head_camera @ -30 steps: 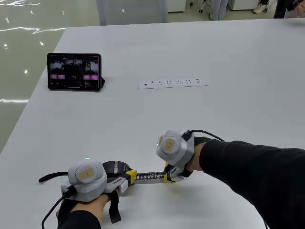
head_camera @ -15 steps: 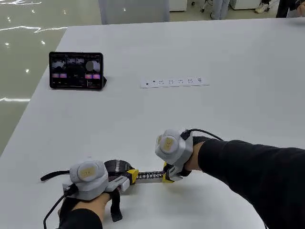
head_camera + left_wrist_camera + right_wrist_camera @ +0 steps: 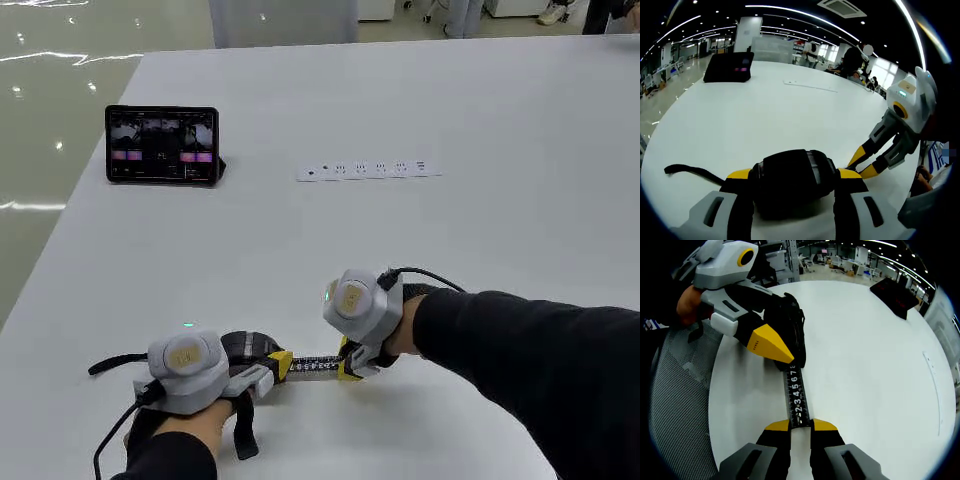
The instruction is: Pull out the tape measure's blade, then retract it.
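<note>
The black tape measure case (image 3: pixel 250 350) lies near the table's front edge, held between the jaws of my left gripper (image 3: pixel 262 372), which is shut on it (image 3: pixel 792 182). A short length of numbered blade (image 3: pixel 797 400) runs from the case (image 3: pixel 790 330) to my right gripper (image 3: pixel 801 427), shut on the blade's end. In the head view the blade (image 3: pixel 314 367) spans the small gap between the two grippers, with the right gripper (image 3: pixel 347 369) just right of the case. A black wrist strap (image 3: pixel 692 172) trails from the case.
A dark tablet (image 3: pixel 162 145) stands propped at the back left of the white table (image 3: pixel 480 200). A white power strip (image 3: pixel 368 170) lies flat beyond the grippers. A cable (image 3: pixel 425 278) runs from the right gripper over a dark sleeve (image 3: pixel 530 360).
The right gripper has moved slightly left toward the case, so the exposed blade is a little shorter. The left gripper stays on the case.
</note>
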{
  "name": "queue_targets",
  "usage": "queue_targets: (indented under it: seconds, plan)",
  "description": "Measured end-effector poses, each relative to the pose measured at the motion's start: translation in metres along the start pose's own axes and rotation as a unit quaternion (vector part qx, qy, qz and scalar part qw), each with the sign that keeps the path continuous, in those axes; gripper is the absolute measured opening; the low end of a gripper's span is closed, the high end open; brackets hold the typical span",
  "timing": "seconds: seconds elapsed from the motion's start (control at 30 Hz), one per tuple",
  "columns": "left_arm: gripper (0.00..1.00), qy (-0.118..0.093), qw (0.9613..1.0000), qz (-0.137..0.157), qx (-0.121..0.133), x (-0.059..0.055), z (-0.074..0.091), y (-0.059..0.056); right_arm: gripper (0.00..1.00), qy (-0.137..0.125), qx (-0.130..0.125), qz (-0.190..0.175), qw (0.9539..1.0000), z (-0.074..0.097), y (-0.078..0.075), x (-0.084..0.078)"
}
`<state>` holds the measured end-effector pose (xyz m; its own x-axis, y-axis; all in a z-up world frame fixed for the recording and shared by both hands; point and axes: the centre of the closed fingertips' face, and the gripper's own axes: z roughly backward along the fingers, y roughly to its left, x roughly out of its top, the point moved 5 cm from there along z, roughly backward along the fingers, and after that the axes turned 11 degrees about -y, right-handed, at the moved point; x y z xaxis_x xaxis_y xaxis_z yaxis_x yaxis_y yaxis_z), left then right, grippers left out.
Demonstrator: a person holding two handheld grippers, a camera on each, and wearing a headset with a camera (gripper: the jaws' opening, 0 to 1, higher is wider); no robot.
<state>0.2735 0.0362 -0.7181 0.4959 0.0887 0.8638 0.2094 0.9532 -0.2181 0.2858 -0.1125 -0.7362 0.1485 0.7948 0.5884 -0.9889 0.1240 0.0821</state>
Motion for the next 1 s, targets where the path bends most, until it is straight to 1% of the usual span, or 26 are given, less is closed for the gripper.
queue_targets:
  seconds: [0.4, 0.47, 0.5, 0.67, 1.0]
  plan:
    - [0.6, 0.001, 1.0, 0.002, -0.002, 0.0001, -0.0002, 0.001, 0.1, 0.0, 0.004, 0.0, 1.0, -0.0027, -0.0006, 0.0027]
    - [0.6, 0.001, 1.0, 0.003, -0.002, 0.0001, -0.0003, 0.001, 0.1, -0.001, 0.003, -0.002, 1.0, -0.003, -0.0002, 0.0032]
    - [0.6, 0.002, 1.0, 0.003, -0.002, 0.0002, -0.0002, 0.0009, 0.1, -0.003, 0.002, -0.01, 0.9999, -0.0031, -0.0002, 0.0035]
    - [0.6, 0.002, 1.0, 0.004, -0.003, 0.0001, -0.0001, 0.0009, 0.1, -0.004, 0.004, -0.001, 1.0, -0.004, 0.0001, 0.0042]
    - [0.6, 0.002, 1.0, 0.004, -0.002, 0.0003, 0.0006, 0.0002, 0.1, -0.006, 0.009, -0.002, 0.9999, -0.0051, 0.0003, 0.0065]
